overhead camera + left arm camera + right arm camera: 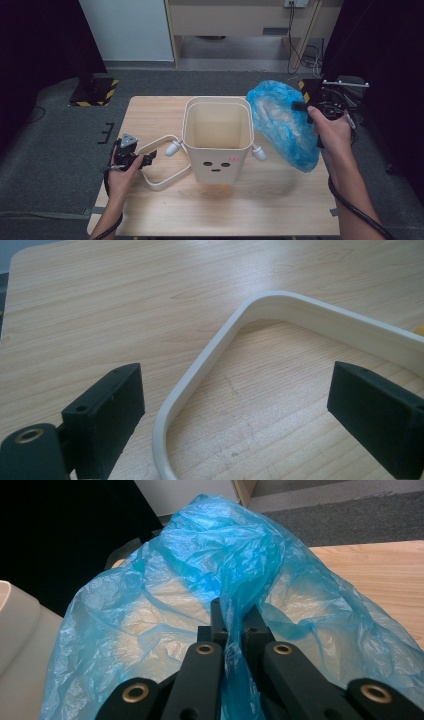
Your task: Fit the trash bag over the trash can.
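The right tongs [305, 106] are clamped on a fold of the blue plastic bag [282, 122]; in the right gripper view the film [200, 605] is pinched between the two closed jaws and billows out ahead of them. The bag hangs in the air off the right side of the cream bin [217, 137], which stands upright and open-mouthed in the middle of the table [150, 110]; the bag's lower end droops towards the table just beside the bin's right wall. So the bin's mouth lies to the left of the held bag and a little below its top; the right hand [330, 132] is the nearer one for carrying the bag across.

The left tongs [149, 159] rest low at the table's left, jaws wide apart with nothing gripped; they straddle the cream ring [200, 370] lying flat on the wood; the pads do not touch it. The ring's long axis runs from the left hand [122, 175] towards the bin's foot.

Whether the bag's mouth is open I cannot tell; the crumpled film hides it; the ring's far end is cut off in the left gripper view.
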`<state>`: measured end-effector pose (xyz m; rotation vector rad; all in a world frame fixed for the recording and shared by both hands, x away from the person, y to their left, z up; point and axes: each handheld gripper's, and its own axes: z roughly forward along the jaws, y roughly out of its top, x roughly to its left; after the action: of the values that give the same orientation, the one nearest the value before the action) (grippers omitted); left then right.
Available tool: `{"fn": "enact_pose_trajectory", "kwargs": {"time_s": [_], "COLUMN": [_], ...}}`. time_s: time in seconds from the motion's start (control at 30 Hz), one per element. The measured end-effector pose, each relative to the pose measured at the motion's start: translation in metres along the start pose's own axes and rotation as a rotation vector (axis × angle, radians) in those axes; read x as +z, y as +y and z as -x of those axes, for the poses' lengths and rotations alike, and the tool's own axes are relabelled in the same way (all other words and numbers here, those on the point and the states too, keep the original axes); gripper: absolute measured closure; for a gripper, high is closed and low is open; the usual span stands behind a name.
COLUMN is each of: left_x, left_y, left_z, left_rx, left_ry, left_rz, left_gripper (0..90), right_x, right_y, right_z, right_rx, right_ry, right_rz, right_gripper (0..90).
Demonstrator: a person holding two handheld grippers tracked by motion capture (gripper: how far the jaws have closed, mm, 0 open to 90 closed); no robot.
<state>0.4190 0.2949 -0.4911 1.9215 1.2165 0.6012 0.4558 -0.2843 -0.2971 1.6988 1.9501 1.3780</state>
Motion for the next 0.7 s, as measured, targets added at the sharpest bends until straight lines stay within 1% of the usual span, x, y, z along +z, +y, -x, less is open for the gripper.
{"fn": "enact_pose_trajectory", "kwargs": {"time_s": [0.3, 0.43, 0.47, 0.5, 0.53, 0.57, 0.67, 0.7], "left_x": [0.000, 0.000, 0.000, 0.000, 0.000, 0.000, 0.000, 0.000], "left_y": [0.001, 0.001, 0.001, 0.001, 0.000, 0.000, 0.001, 0.001], "left_z": [0.001, 0.001, 0.001, 0.001, 0.001, 0.001, 0.001, 0.001], "left_rx": [0.001, -0.001, -0.001, -0.001, -0.001, -0.001, 0.001, 0.001], "left_ry": [-0.001, -0.002, -0.001, -0.001, -0.001, -0.001, -0.001, -0.001], "left_rz": [0.001, 0.003, 0.003, 0.003, 0.002, 0.001, 0.000, 0.001], "left_gripper": [7.6, 7.6, 7.6, 7.6, 7.6, 7.6, 7.6, 7.6], "right_x": [-0.007, -0.012, -0.013, -0.014, -0.015, -0.015, -0.017, -0.017], "right_y": [0.008, 0.012, 0.013, 0.014, 0.015, 0.016, 0.019, 0.020], "right_z": [-0.008, -0.013, -0.014, -0.014, -0.016, -0.016, -0.019, -0.019], "right_rx": [0.005, -0.008, -0.003, -0.013, -0.005, -0.012, -0.009, -0.015], "right_ry": [0.016, 0.020, 0.021, 0.022, 0.023, 0.024, 0.028, 0.026], "right_rz": [0.007, 0.017, 0.017, 0.022, 0.021, 0.023, 0.023, 0.024], "right_gripper": [88.8, 88.8, 88.8, 88.8, 88.9, 88.8, 88.9, 88.9]}}
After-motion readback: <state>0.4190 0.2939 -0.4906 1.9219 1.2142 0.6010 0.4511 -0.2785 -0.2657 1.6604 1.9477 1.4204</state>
